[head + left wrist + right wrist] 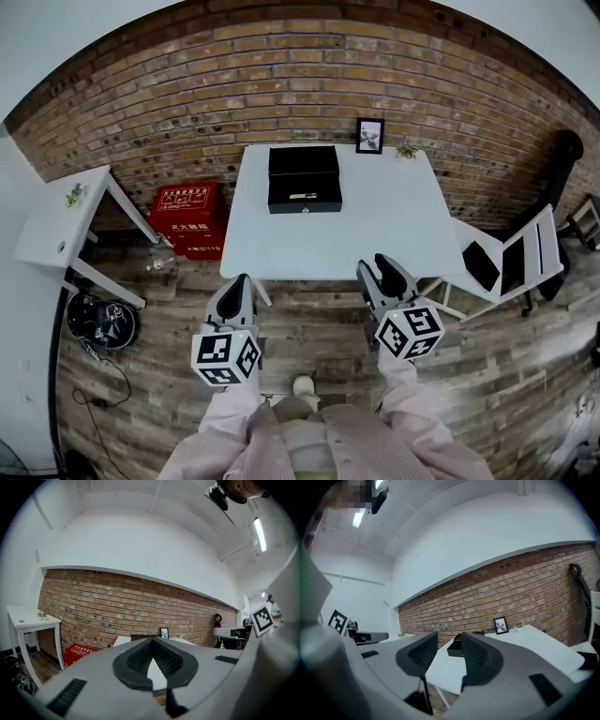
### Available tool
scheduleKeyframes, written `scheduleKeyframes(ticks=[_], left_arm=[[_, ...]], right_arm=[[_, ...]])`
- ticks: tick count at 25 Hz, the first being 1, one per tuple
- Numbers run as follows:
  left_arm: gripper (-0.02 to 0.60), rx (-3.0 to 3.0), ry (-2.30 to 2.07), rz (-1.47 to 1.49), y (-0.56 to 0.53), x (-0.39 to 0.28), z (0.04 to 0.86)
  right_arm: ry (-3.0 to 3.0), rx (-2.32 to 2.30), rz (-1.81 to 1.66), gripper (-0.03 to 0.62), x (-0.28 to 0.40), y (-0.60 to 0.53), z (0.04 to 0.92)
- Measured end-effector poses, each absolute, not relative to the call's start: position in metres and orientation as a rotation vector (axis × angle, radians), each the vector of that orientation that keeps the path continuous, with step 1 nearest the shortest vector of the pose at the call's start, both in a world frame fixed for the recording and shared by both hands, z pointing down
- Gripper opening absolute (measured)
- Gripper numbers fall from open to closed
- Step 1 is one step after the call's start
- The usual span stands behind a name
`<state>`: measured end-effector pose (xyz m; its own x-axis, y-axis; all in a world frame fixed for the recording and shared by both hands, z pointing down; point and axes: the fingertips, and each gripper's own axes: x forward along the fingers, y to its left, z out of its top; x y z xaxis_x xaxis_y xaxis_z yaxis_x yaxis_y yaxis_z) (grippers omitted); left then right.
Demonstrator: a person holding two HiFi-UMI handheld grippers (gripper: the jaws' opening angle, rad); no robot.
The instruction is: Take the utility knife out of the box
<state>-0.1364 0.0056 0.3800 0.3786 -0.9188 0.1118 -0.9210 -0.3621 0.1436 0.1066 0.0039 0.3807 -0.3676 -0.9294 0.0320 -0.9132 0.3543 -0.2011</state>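
left hand-held gripper [152, 639] closed, right hand-held gripper [447, 638] parted

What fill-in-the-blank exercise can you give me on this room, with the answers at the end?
1. The black box sits on a ___ table.
2. The picture frame stands in front of a ___ wall.
3. Of the left gripper and the right gripper, the one with its jaws apart is the ___.
4. The colour of the box on the floor beside the table is ___.
Missing words: white; brick; right; red.
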Motion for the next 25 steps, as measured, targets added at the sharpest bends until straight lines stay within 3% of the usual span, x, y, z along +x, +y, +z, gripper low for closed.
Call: scheduleKeyframes(ticks=[25], left_arm=[[-0.008,2.397,-1.576,0.057,-0.138,-0.121,0.413]], right_arm=[[2.578,-1.712,-0.374,0.155,0.108,-0.144,0.408]])
